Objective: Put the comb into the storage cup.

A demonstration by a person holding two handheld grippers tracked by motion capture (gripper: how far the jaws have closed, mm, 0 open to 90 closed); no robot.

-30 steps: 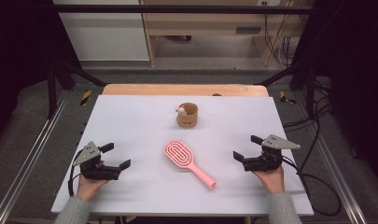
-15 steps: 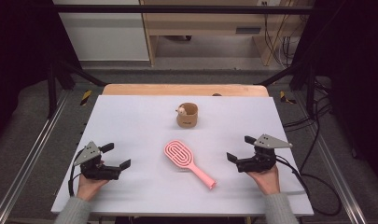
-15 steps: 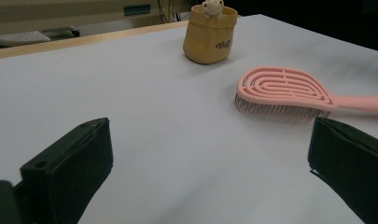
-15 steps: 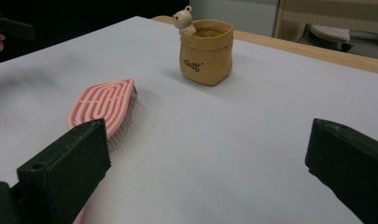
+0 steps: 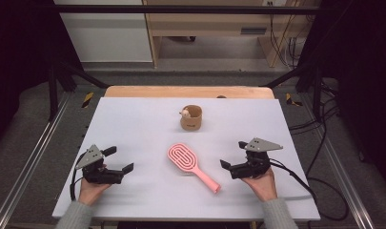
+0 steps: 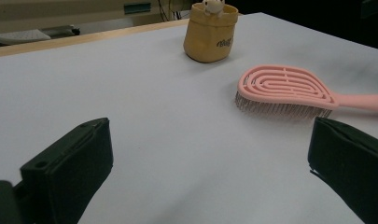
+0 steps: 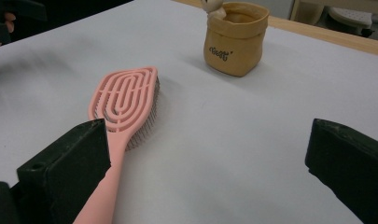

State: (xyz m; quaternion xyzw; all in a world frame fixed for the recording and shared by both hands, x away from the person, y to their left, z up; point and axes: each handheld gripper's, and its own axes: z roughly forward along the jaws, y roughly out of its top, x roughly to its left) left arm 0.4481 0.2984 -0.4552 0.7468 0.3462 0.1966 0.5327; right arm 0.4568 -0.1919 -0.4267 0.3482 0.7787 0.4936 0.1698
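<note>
You're approaching the hairbrush (image 5: pixel 192 167): right gripper (image 5: pixel 234 161) spread wide beside its handle, left gripper (image 5: pixel 118 159) apart; close on the handle next.

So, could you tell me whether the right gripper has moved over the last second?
Yes. The right gripper has shifted left, closing toward the pink hairbrush, which lies unmoved on the table.

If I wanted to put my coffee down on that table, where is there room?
Plenty. The far left of the white table, left of the tan pouch, is bare, and so is the far right beyond it. The near middle is busier: the pink hairbrush lies between the left gripper and the right gripper.
</note>
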